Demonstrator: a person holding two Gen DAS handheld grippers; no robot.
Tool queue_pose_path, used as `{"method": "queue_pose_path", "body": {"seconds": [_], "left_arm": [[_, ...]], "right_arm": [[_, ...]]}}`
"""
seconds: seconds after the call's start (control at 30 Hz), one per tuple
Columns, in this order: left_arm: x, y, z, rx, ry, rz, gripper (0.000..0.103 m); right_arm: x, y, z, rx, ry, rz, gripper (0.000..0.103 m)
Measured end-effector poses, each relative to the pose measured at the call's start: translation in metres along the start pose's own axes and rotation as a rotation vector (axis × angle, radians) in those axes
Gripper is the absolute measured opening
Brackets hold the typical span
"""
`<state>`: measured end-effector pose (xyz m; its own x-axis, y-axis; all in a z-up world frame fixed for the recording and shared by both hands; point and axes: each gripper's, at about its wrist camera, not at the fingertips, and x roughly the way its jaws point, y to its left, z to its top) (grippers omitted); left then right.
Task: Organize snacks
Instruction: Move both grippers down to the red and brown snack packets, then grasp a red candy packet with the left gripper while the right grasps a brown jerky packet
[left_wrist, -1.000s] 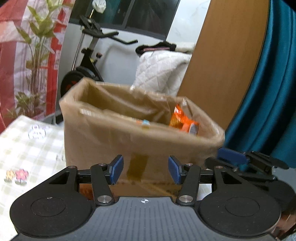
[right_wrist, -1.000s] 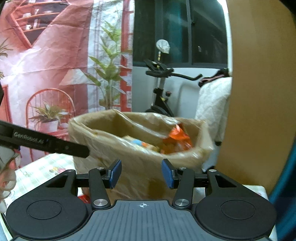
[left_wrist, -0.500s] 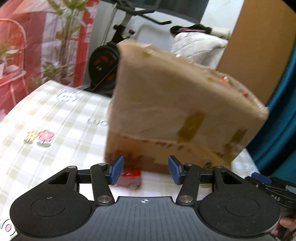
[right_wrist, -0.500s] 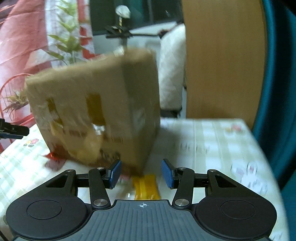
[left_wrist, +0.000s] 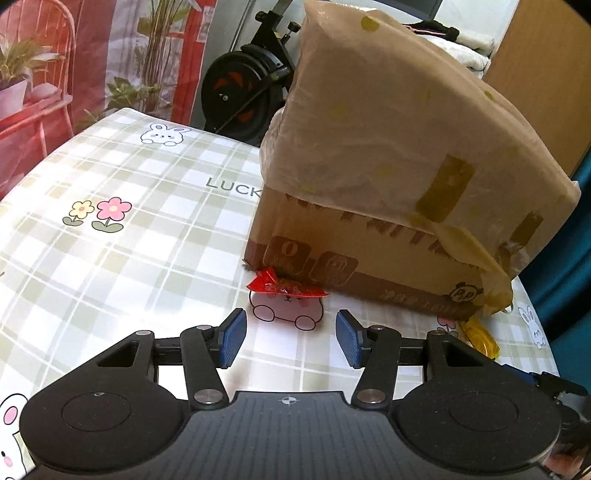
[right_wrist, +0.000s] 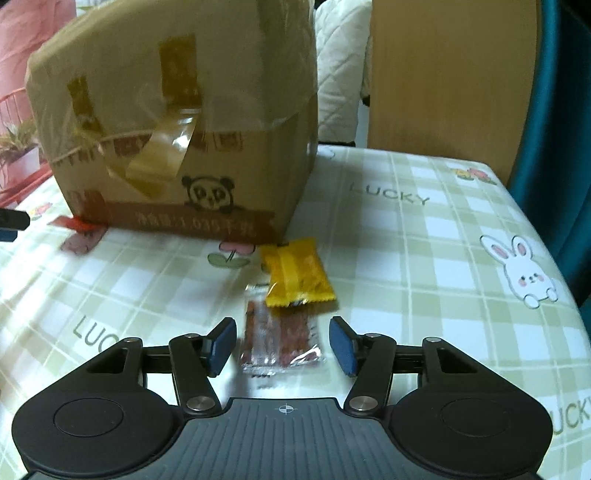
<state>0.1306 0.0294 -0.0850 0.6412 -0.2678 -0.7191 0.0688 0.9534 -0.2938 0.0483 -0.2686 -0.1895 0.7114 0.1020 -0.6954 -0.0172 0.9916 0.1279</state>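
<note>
A taped brown cardboard box (left_wrist: 388, 177) stands on the checked tablecloth (left_wrist: 122, 236); it also shows in the right wrist view (right_wrist: 184, 122). A red snack wrapper (left_wrist: 284, 287) lies at the box's front edge, just ahead of my open, empty left gripper (left_wrist: 288, 338). In the right wrist view a yellow snack packet (right_wrist: 297, 273) lies in front of the box, overlapping a clear packet with reddish-brown strips (right_wrist: 279, 338). My right gripper (right_wrist: 282, 345) is open low over the table, its fingers either side of that clear packet. The red wrapper (right_wrist: 72, 223) shows at the box's left.
An exercise bike (left_wrist: 255, 85) and a red plant backdrop (left_wrist: 92, 55) stand behind the table. A wooden panel (right_wrist: 450, 81) and teal curtain (right_wrist: 565, 110) are on the right. The table edge runs close on the right (right_wrist: 569, 291). The yellow packet (left_wrist: 480, 338) shows beside the box's right corner.
Both grippers dropped from above the box's open top to table level in front of it. The snacks on the table came into view. Both stayed open.
</note>
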Motion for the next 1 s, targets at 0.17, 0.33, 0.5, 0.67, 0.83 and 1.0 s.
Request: {"method": "queue_pose_path", "body": {"seconds": [0.17,0.33,0.5,0.67,0.83,1.0], "left_arm": [[0.005,0.0,-0.004,-0.001,0.011,-0.003,0.056],[0.007,0.001,-0.007,-0.009,0.008,-0.002,0.056],[0.008,0.002,-0.007,-0.018,0.009,-0.002,0.056],[0.007,0.001,-0.005,-0.005,0.005,-0.01,0.062],[0.004,0.003,0.01,-0.007,-0.038,-0.005,0.072],[0.028,-0.003,0.03,0.075,-0.022,0.021,0.079]], "right_arm": [[0.002,0.006,0.001,-0.021,-0.017,-0.024,0.053],[0.0,0.006,0.001,-0.03,-0.017,-0.018,0.042],[-0.006,0.022,-0.002,-0.068,-0.013,0.062,0.037],[0.001,0.054,0.0,-0.161,-0.022,0.111,0.035],[0.011,0.064,0.006,-0.165,-0.06,0.12,0.036],[0.013,0.062,0.004,-0.172,-0.091,0.126,0.036]]}}
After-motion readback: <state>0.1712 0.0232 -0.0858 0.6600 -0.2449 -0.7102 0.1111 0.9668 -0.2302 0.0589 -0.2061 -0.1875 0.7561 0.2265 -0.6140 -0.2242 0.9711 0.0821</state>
